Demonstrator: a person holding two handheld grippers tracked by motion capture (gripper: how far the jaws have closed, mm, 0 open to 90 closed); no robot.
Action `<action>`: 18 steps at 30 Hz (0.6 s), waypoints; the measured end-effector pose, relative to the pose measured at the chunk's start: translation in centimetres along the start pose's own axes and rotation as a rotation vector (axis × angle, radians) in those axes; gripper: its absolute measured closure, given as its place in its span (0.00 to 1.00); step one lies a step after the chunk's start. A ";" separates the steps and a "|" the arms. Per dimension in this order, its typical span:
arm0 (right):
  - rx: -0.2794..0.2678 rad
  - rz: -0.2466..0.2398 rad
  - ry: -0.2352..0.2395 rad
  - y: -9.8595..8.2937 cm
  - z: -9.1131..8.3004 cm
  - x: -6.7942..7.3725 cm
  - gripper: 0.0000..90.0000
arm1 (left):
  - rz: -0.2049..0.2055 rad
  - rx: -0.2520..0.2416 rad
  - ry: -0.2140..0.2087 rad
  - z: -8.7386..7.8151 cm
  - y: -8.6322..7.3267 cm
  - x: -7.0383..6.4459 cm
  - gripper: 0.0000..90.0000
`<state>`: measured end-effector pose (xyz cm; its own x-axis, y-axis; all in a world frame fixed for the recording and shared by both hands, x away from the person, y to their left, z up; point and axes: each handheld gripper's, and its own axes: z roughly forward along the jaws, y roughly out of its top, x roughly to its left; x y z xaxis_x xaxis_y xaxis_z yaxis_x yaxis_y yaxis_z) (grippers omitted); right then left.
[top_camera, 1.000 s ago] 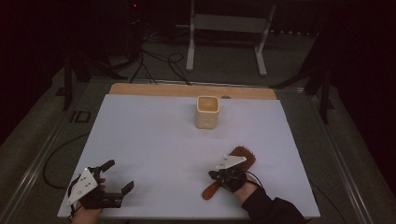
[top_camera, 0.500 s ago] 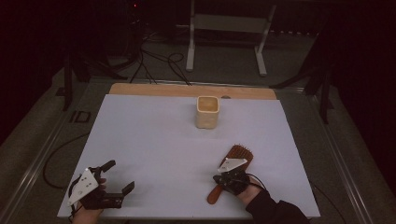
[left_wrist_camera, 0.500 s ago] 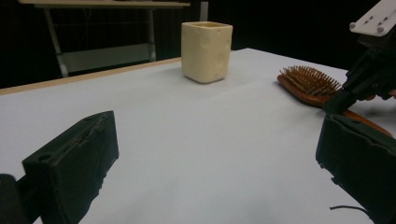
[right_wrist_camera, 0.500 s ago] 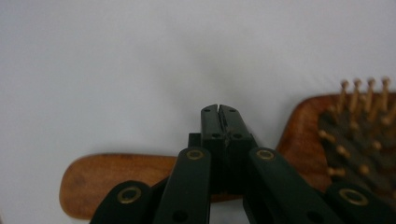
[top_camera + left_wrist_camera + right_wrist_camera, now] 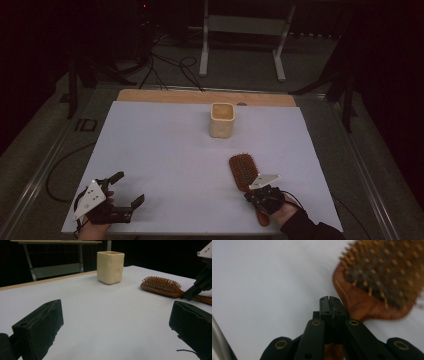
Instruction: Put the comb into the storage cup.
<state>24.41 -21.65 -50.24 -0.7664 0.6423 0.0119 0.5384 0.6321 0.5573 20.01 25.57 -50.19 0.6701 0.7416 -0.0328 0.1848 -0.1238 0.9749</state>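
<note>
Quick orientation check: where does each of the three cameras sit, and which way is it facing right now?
High view: above the person's side, looking forward and down on the white table; both hands and grippers show.
Left gripper view: low, along the open left gripper, toward the cream square cup.
Right gripper view: down the closed right gripper, at the brown wooden hairbrush.
All three show the hairbrush.

Dark lab or studio: white-topped table [image 5: 165, 150], floor cables [image 5: 170, 65], metal stand [image 5: 240, 40].

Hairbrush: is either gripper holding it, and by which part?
The right gripper pinches the hairbrush at its handle, near the head. The left gripper is open, holding nothing.
</note>
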 end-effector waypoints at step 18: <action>0.009 0.062 -0.055 -2.0 -1.8 -2.9 1.00 | 0.001 0.003 0.004 0.1 0.0 0.0 0.00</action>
<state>24.92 -25.58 -49.87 -0.7114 0.7028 0.0004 0.5873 0.5942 0.5496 20.07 25.51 -50.23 0.6677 0.7438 -0.0307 0.1862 -0.1269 0.9743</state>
